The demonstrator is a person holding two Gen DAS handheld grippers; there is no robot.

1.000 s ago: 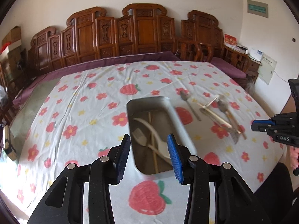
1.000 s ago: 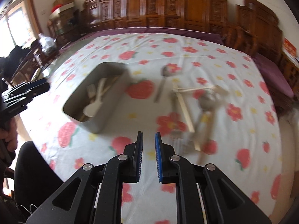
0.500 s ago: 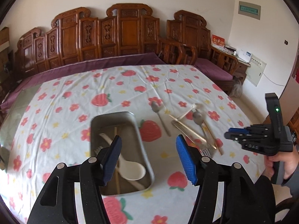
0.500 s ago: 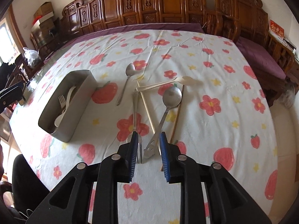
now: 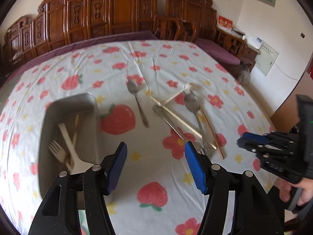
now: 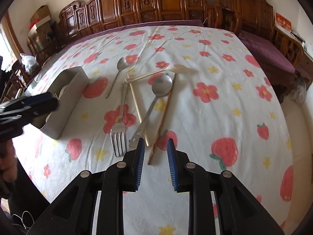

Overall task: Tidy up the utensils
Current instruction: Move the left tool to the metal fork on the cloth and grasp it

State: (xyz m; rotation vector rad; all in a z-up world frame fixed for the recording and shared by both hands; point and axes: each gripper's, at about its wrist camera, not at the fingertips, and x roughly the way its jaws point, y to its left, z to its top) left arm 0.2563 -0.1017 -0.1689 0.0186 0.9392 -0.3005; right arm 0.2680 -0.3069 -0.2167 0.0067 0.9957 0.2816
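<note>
A metal tray on the floral cloth holds a pale fork, a pale spoon and chopsticks. Loose on the cloth lie a small metal spoon, a metal fork, a large metal spoon, a pale spoon, a light chopstick and a brown chopstick. My left gripper is open and empty, above the cloth right of the tray. My right gripper is open and empty, just above the near end of the brown chopstick.
Carved wooden chairs line the table's far side, with purple cushions at the right. The table's near edge is close under both grippers. Boxes stand in the far left corner.
My right gripper has opened wider and moved down toward the near ends of the loose utensils. My left gripper has opened wider and swung right, away from the tray.
</note>
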